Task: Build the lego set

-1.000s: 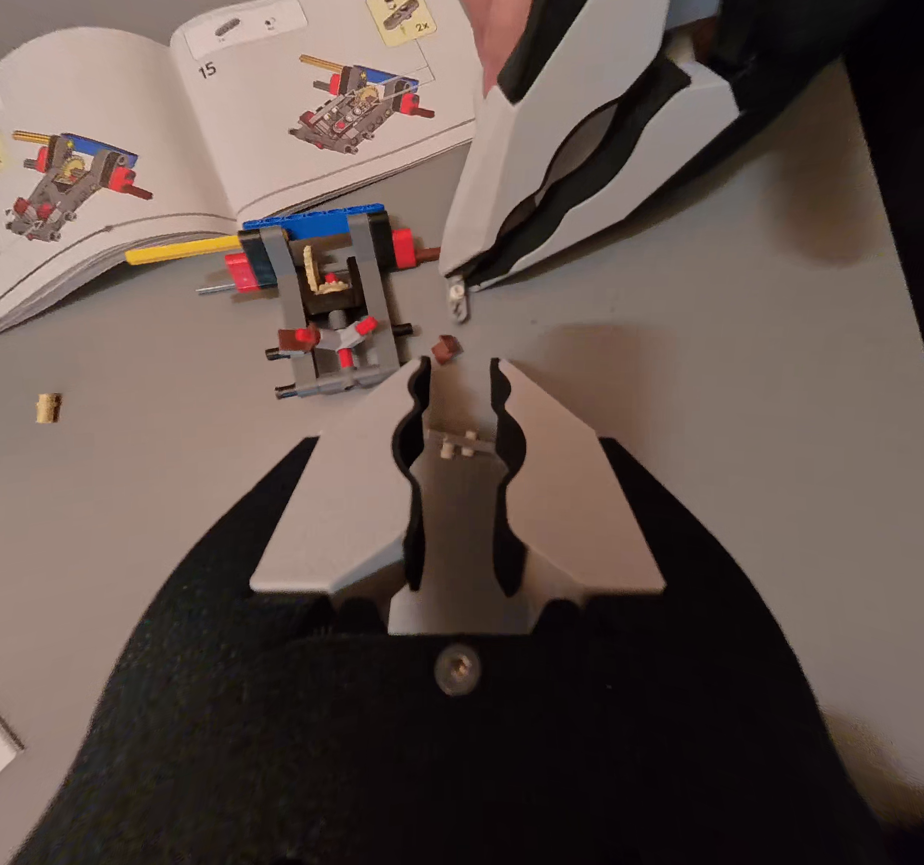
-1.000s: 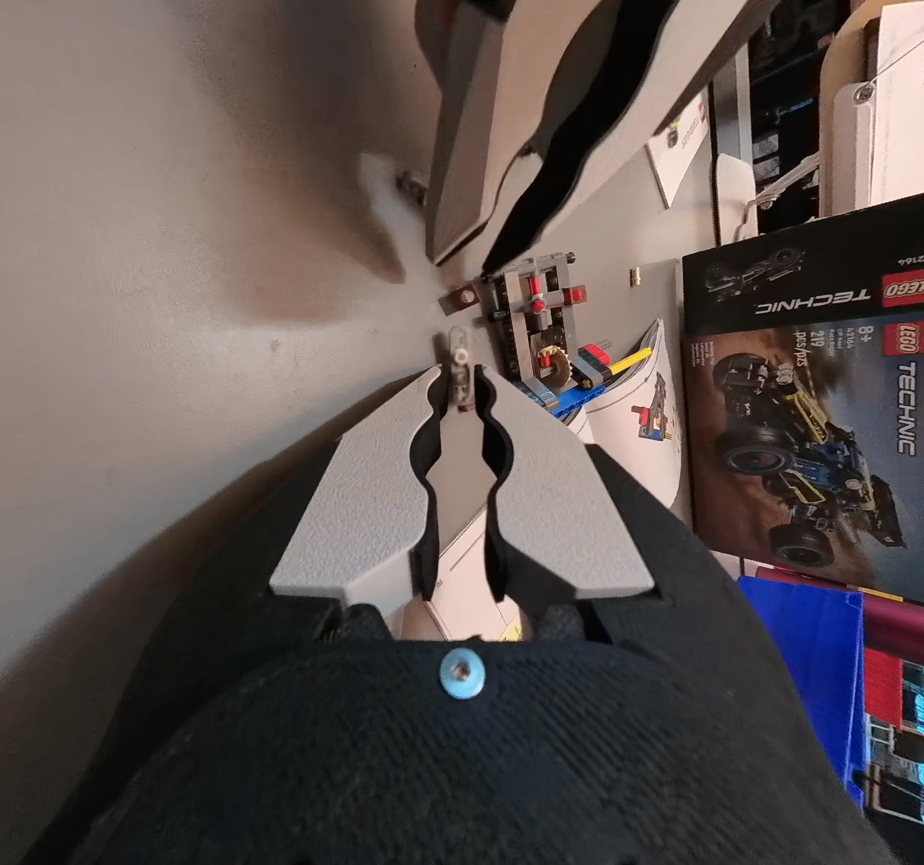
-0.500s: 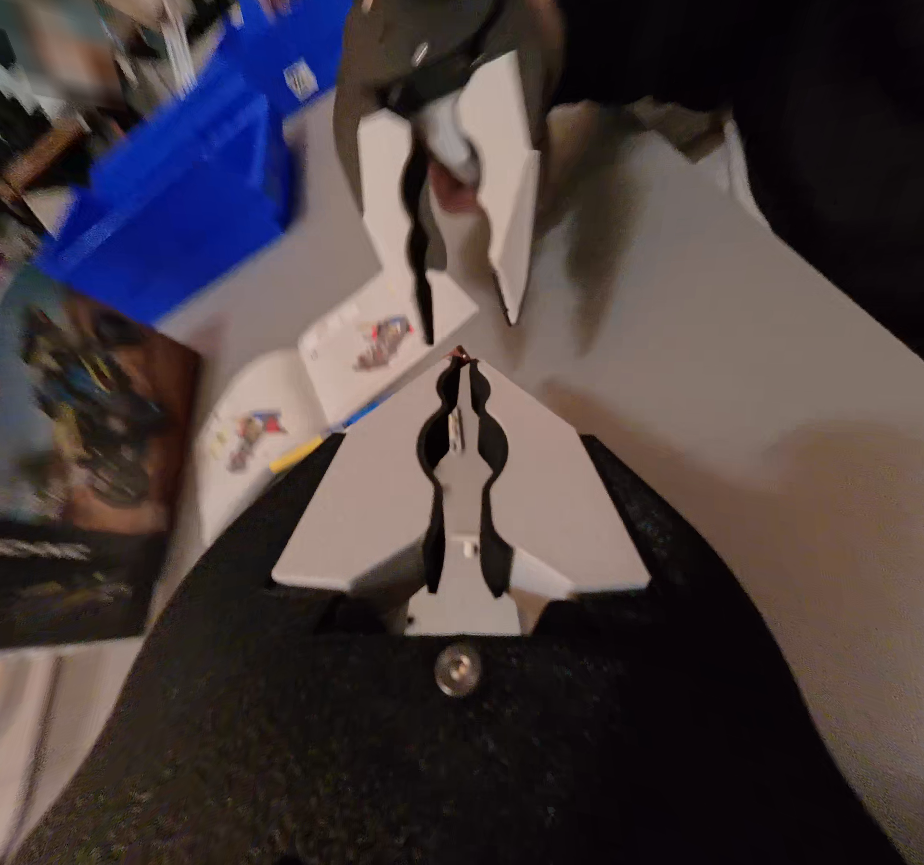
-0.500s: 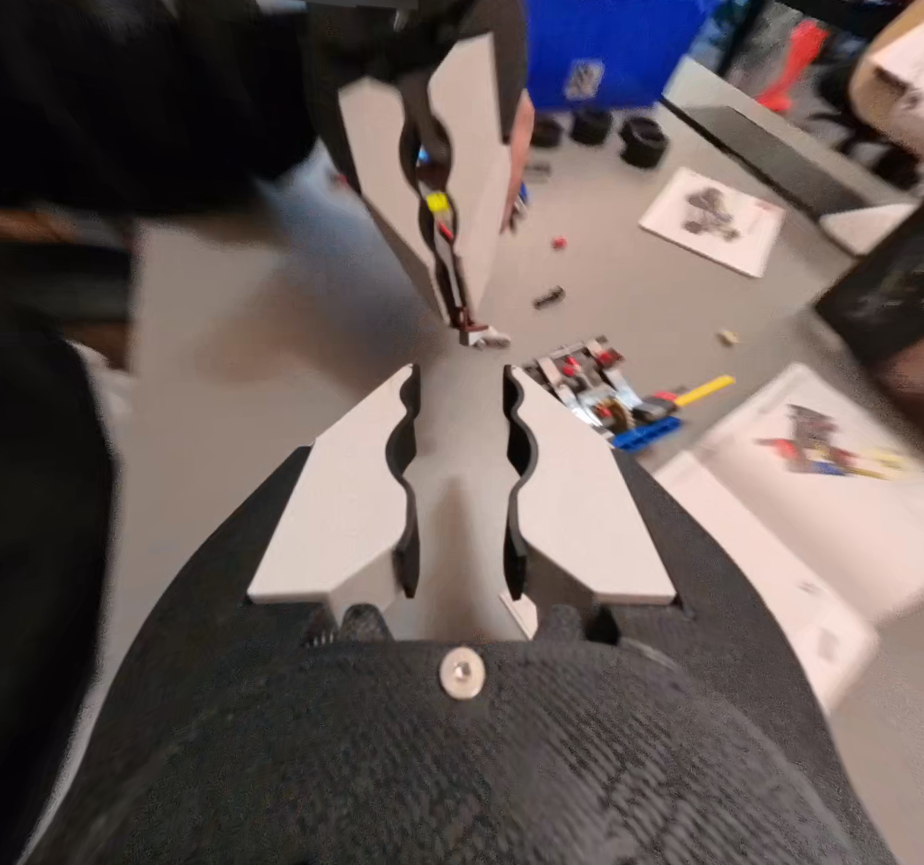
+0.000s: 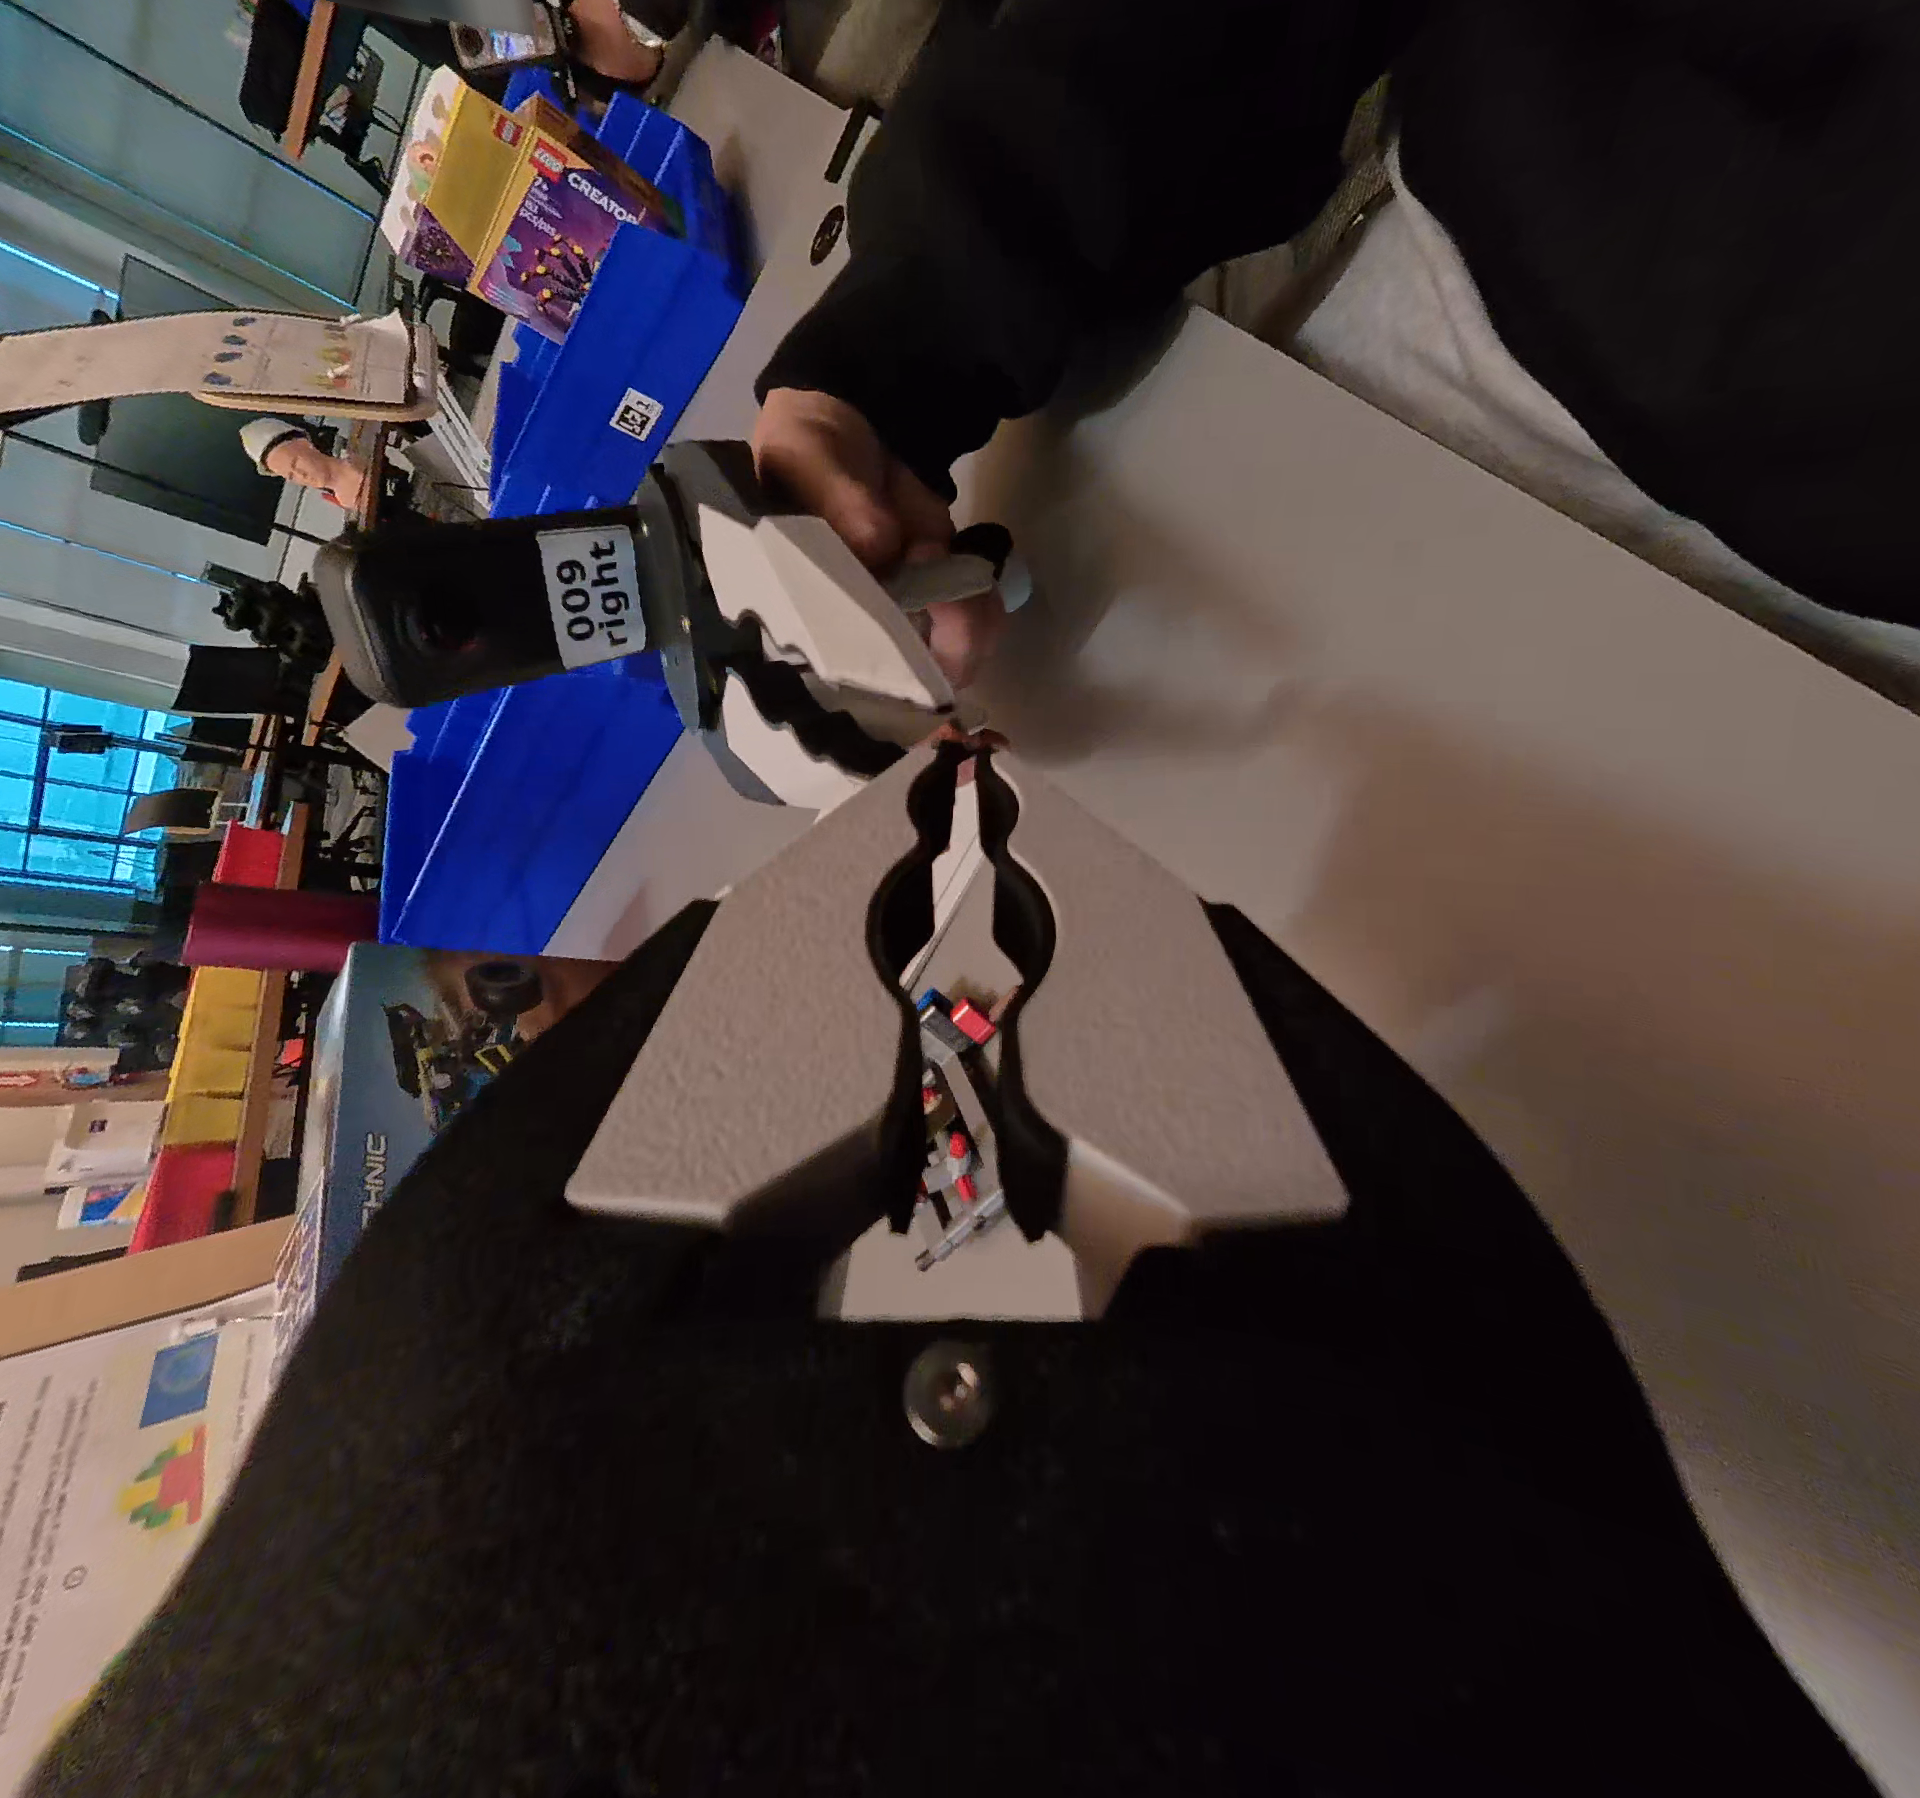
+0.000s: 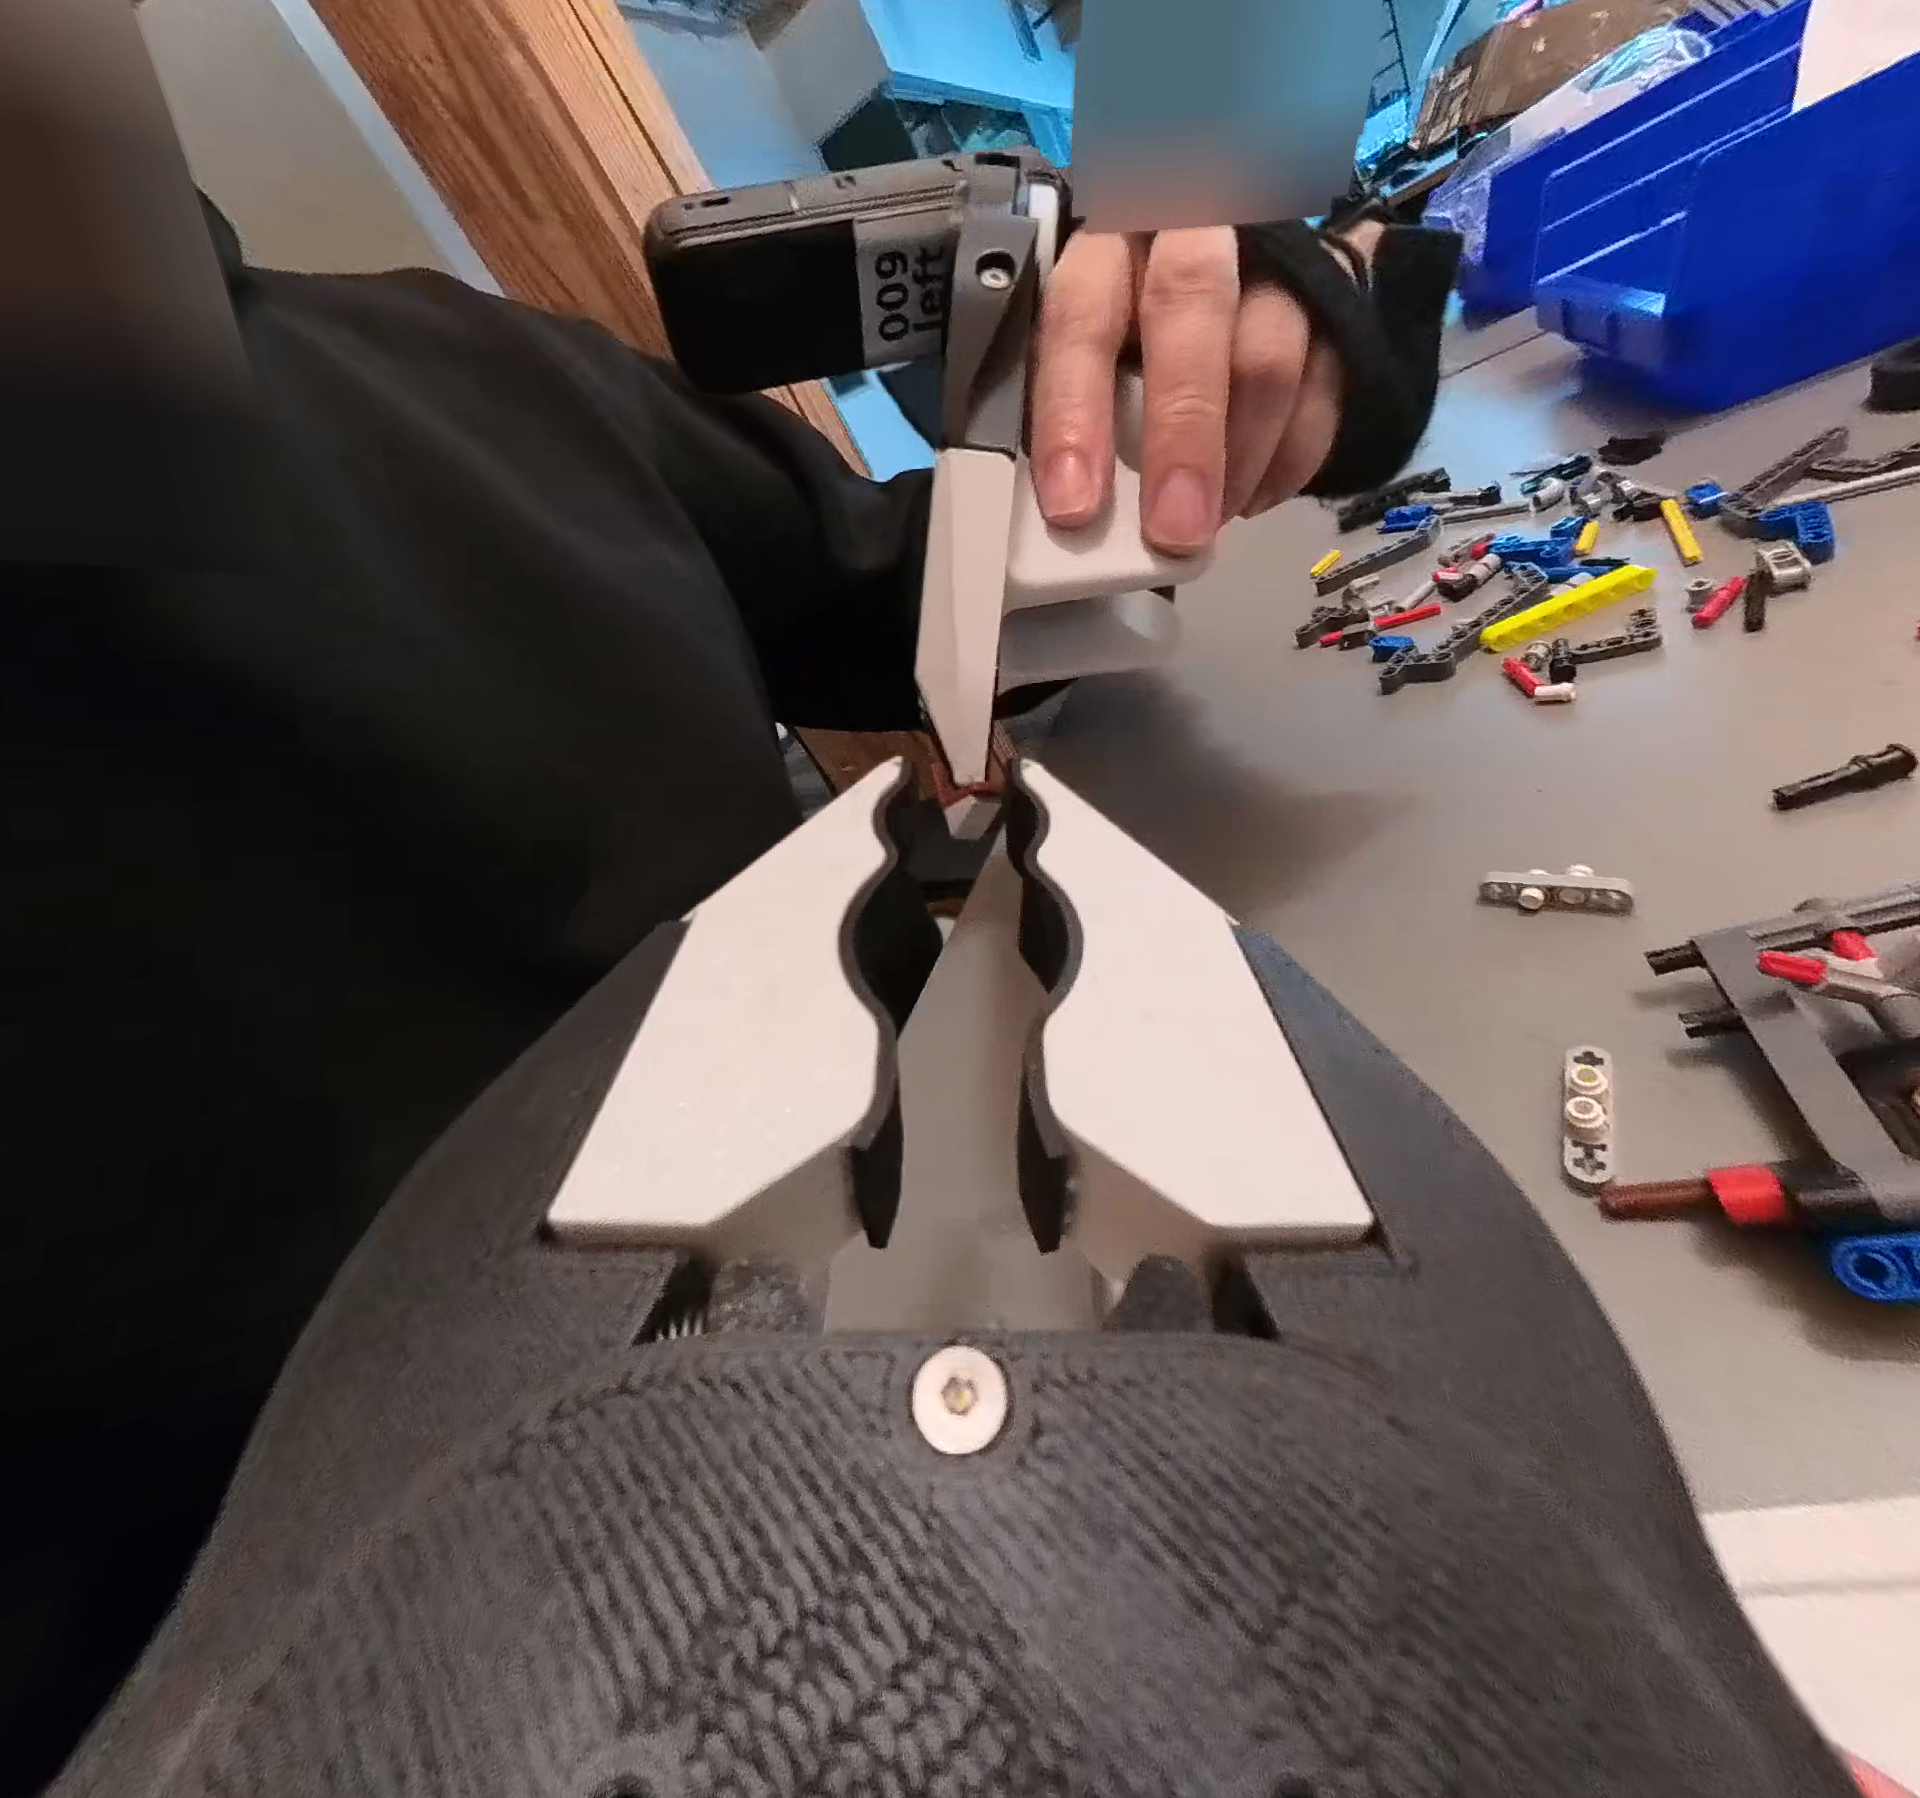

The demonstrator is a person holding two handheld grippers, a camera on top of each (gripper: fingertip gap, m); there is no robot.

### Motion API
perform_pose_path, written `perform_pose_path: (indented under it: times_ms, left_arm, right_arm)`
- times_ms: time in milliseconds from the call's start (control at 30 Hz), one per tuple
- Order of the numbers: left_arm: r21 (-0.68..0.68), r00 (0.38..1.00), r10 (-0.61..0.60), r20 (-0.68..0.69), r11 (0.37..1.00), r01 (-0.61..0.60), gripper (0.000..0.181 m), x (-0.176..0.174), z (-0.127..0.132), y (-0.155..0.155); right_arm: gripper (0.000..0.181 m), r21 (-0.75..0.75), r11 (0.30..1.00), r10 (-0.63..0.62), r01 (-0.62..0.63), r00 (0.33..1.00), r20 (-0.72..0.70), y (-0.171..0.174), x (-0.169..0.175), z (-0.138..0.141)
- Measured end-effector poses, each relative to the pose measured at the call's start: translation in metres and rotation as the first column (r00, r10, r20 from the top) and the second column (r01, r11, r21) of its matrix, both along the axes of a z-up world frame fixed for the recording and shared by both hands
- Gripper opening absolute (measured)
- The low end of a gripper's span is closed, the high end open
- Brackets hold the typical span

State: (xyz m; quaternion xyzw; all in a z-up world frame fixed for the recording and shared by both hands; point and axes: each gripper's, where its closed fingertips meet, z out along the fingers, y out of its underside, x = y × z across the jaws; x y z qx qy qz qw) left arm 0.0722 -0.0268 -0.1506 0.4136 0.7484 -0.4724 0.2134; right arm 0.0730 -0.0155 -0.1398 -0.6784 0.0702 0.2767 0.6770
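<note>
My left gripper [image 5: 961,759] is shut on a small red-brown piece [image 5: 962,738] and is raised above the grey table [image 5: 1455,709]. In the right wrist view it comes down from above [image 6: 968,774], the piece [image 6: 975,790] at its tip. My right gripper [image 6: 962,784] is partly open, and its two fingertips flank that tip and the piece. I cannot tell whether they touch it. In the left wrist view the right gripper [image 5: 951,709] meets mine tip to tip. The part-built model [image 6: 1808,1010] lies on the table at right, and also shows between my left fingers [image 5: 951,1083].
Two grey beams with pale pins [image 6: 1555,891] [image 6: 1587,1114] lie beside the model. A heap of loose pieces [image 6: 1507,585] and a black pin [image 6: 1844,777] lie farther out. Blue bins [image 6: 1714,242] [image 5: 582,418] and a set box [image 5: 416,1073] stand at the table's far side. Only a small space, under 4 cm, lies between the two pairs of fingers. The black pin [image 6: 1844,777] is about equally far from each gripper, around 20 cm.
Both grippers rose from the table and turned to face each other. The right one let go of the grey beam. The left one shut on the red-brown piece.
</note>
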Motion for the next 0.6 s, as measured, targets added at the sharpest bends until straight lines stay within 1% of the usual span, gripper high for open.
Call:
perform_pose_path:
  times_ms: [167,267,333,400,433,500,533,567,600]
  left_arm:
    - [0.001,1.0,-0.003,0.006,1.0,0.003,0.0,0.001,0.0,0.002]
    - [-0.001,1.0,0.011,-0.001,1.0,-0.011,0.0,0.006,-0.002,0.004]
    - [-0.01,0.996,0.076,-0.042,0.997,-0.077,0.0,0.015,-0.002,0.005]
    - [-0.021,0.98,0.168,-0.105,0.985,-0.171,0.009,0.031,-0.002,0.007]
    - [-0.015,0.964,0.214,-0.159,0.976,-0.219,0.011,0.039,-0.004,0.01]
    - [0.02,0.9,0.314,-0.302,0.946,-0.323,0.013,0.057,-0.009,0.016]
    - [0.047,0.852,0.366,-0.374,0.925,-0.377,0.012,0.067,-0.013,0.019]
    - [0.082,0.792,0.422,-0.441,0.898,-0.433,0.011,0.078,-0.018,0.022]
    - [0.126,0.724,0.473,-0.502,0.869,-0.479,0.011,0.088,-0.024,0.025]
  right_arm:
    - [0.007,-0.001,1.0,0.012,-0.012,1.0,0.021,-0.001,-0.001,-0.003]
    - [0.006,0.0,1.0,-0.014,0.014,0.999,0.044,0.001,0.003,-0.005]
    - [0.006,0.003,0.997,-0.079,0.079,0.995,0.063,0.002,0.012,-0.005]
    - [0.006,0.0,0.984,-0.177,0.178,0.979,0.102,0.001,0.023,-0.005]
    - [0.006,-0.018,0.963,-0.265,0.27,0.953,0.148,0.001,0.034,-0.008]
    - [0.006,-0.053,0.874,-0.453,0.484,0.848,0.276,-0.002,0.056,-0.016]
    - [0.006,-0.065,0.808,-0.532,0.586,0.772,0.348,-0.005,0.066,-0.02]
    - [0.006,-0.077,0.722,-0.602,0.688,0.679,0.42,-0.01,0.077,-0.024]
    - [0.006,-0.084,0.655,-0.629,0.751,0.604,0.489,-0.012,0.083,-0.028]
